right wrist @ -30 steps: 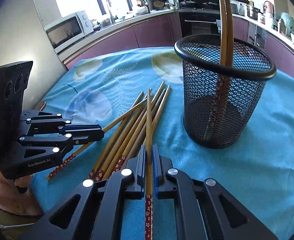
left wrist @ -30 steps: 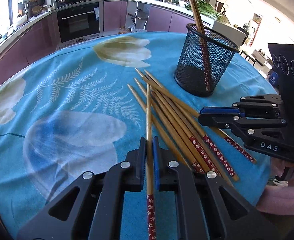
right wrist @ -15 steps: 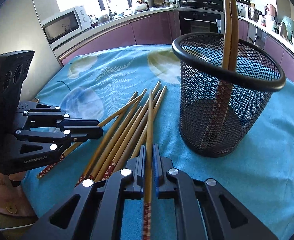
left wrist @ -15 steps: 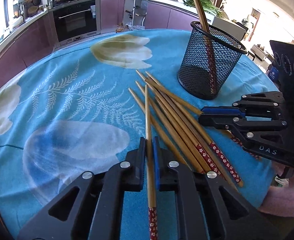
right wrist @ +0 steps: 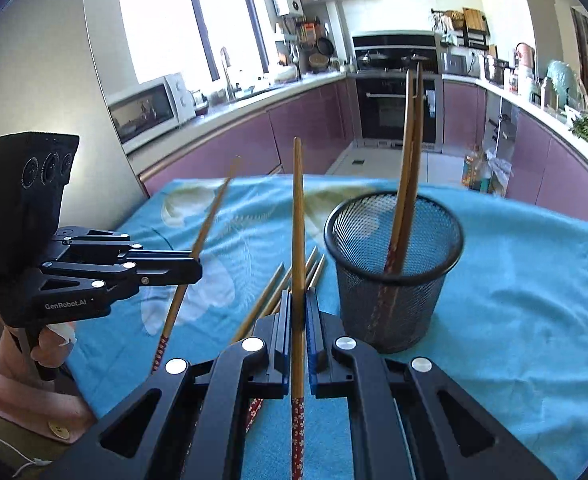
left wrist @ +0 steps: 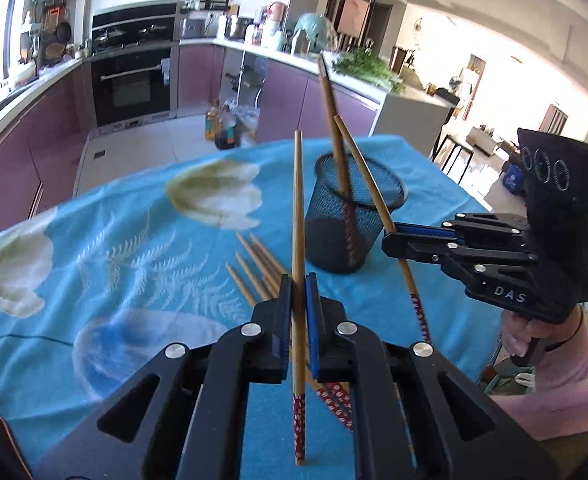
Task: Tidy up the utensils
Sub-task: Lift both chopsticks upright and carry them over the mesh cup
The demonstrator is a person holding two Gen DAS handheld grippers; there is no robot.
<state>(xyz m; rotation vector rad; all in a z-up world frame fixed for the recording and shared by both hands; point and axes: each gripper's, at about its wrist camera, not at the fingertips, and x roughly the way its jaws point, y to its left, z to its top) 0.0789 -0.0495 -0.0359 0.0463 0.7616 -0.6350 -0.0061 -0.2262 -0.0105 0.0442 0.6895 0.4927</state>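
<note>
Bamboo, one chopstick [left wrist: 299, 216] clamped in the left claw [left wrist: 298, 292] and another [right wrist: 298, 216] in the right claw [right wrist: 298, 308]: both now stand lifted off the blue cloth [right wrist: 534, 300], which a second ago they lay on. Ahead of each claw sits the mesh cup [right wrist: 394, 272], probably their destination; the rest of the chopsticks [left wrist: 254, 268] remain below.
</note>
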